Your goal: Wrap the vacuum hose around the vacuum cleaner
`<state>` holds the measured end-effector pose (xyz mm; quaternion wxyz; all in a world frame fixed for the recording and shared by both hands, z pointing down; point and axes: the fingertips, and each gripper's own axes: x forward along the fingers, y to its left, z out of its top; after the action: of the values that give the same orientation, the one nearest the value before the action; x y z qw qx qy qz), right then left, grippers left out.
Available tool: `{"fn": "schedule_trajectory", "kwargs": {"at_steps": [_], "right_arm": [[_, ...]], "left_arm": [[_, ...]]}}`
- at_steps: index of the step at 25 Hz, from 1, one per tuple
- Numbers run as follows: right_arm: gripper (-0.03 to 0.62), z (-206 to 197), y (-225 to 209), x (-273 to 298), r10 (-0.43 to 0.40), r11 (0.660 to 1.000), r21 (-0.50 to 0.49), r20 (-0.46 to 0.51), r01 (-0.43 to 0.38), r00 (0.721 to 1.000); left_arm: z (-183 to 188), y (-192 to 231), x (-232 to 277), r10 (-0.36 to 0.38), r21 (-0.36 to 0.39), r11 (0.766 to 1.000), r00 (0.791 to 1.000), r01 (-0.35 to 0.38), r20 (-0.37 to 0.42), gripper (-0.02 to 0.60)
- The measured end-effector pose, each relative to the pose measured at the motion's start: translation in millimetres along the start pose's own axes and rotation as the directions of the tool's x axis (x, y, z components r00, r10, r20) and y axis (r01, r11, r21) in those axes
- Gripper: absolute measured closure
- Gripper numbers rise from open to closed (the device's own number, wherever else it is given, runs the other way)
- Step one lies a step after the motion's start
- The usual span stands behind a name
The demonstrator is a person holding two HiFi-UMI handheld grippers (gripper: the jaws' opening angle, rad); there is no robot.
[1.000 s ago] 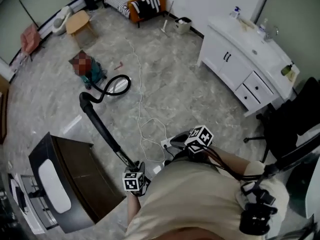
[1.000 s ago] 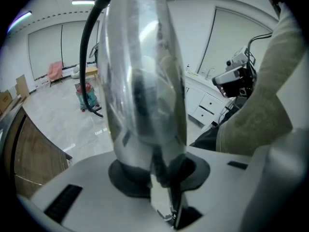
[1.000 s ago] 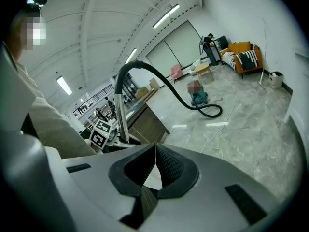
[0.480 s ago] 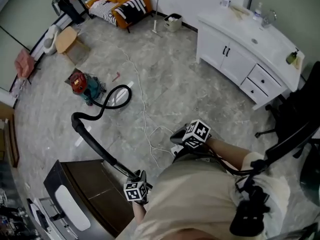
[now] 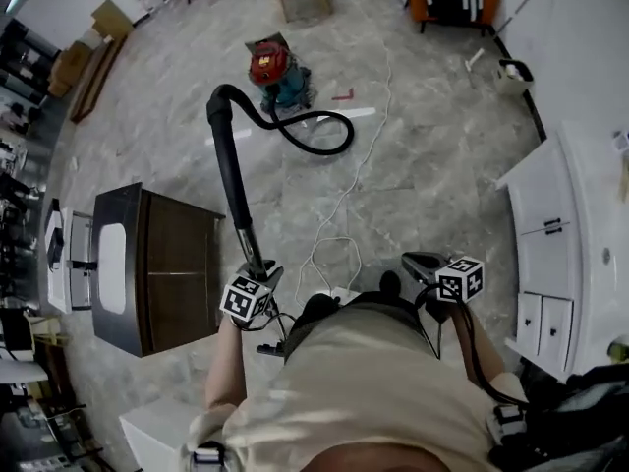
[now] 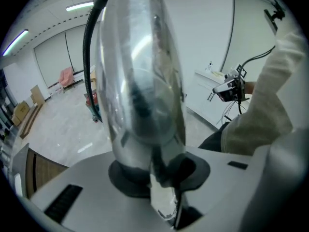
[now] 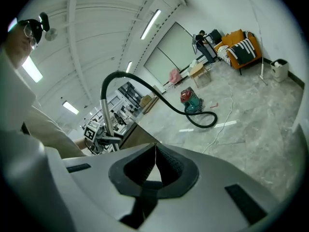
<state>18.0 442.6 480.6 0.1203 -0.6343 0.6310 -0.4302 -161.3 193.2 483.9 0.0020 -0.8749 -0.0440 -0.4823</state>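
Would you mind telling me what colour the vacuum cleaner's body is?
The vacuum cleaner has a red top on a teal body, clearest in the head view.

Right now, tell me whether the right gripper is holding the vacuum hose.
No, the right gripper has its jaws closed together with nothing between them.

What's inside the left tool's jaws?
The shiny metal vacuum tube sits clamped in the left tool and leads up to the black hose. The tube covers the pads' faces, so exactly where they press cannot be seen.
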Motion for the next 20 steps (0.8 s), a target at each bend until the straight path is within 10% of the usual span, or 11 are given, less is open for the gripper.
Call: {"fn": "schedule_trajectory", "kwargs": {"at_steps": [20], "right_arm": [[0.589,121,-91,-2,-0.04,0.999,0.032,0.005,0.04,0.999]], "left_arm": [[107,79,33,0.069,-0.135,0.989,0.996,-0.061,0.053,0.483]]}}
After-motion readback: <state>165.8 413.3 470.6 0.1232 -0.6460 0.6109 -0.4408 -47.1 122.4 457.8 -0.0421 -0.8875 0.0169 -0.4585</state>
